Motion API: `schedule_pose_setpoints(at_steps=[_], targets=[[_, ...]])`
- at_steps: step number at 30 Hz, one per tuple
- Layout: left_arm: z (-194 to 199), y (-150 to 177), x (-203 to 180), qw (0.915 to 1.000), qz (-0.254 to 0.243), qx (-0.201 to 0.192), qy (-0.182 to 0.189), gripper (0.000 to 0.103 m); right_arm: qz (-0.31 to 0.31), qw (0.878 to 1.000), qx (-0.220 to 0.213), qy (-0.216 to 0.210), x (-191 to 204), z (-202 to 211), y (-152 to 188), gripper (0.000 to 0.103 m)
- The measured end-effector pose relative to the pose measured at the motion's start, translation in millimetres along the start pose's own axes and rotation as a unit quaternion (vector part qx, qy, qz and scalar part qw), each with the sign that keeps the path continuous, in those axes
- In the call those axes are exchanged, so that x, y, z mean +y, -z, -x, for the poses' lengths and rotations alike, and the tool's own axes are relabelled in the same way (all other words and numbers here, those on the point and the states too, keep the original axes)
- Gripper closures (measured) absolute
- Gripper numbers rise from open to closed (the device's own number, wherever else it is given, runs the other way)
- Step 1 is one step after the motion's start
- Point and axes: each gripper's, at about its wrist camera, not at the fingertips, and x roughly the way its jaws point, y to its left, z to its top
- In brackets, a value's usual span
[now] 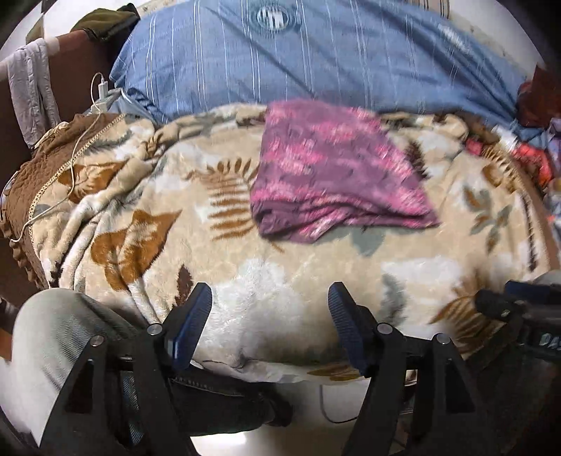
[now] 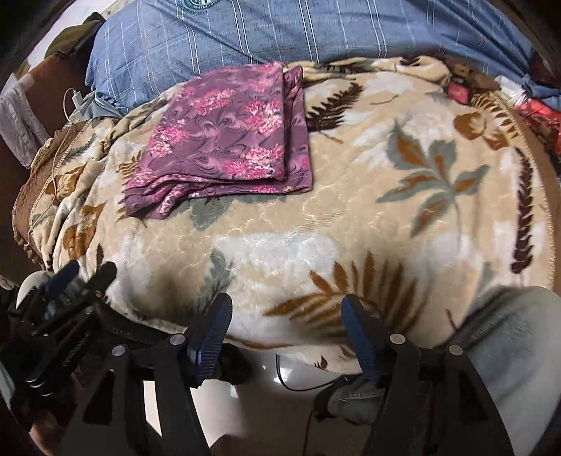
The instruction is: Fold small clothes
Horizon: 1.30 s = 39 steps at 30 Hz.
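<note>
the left gripper (image 1: 270, 315) is seen with its jaws wide apart and nothing between them, over the near edge of a leaf-patterned fleece blanket (image 1: 266, 291). the right gripper (image 2: 285, 328) is also spread wide and empty. a folded purple floral garment (image 2: 228, 140) is laid flat on the blanket, at about 11 o'clock in the right wrist view and 1 o'clock in the left, well apart from both. a blue striped pillow (image 2: 280, 31) is placed behind it.
</note>
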Motion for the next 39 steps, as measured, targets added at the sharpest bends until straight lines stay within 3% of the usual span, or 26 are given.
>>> schedule_pose_setpoints(at_steps=[7, 16, 21, 39], targets=[[43, -24, 2, 0.9999, 0.002, -0.007, 0.008, 0.034, 0.006, 0.999, -0.034, 0.001, 11, 42, -10, 0.035], [84, -54, 10, 0.9987, 0.017, -0.048, 0.008, 0.033, 0.007, 0.997, -0.082, -0.002, 24, 80, -28, 0.031], [91, -59, 10, 0.9977, 0.013, -0.067, 0.0, 0.033, 0.01, 0.995, -0.104, 0.0, 32, 91, -36, 0.031], [105, -62, 11, 0.9969, 0.004, -0.078, 0.007, 0.03, 0.021, 0.986, -0.162, 0.026, 46, 136, -41, 0.028]])
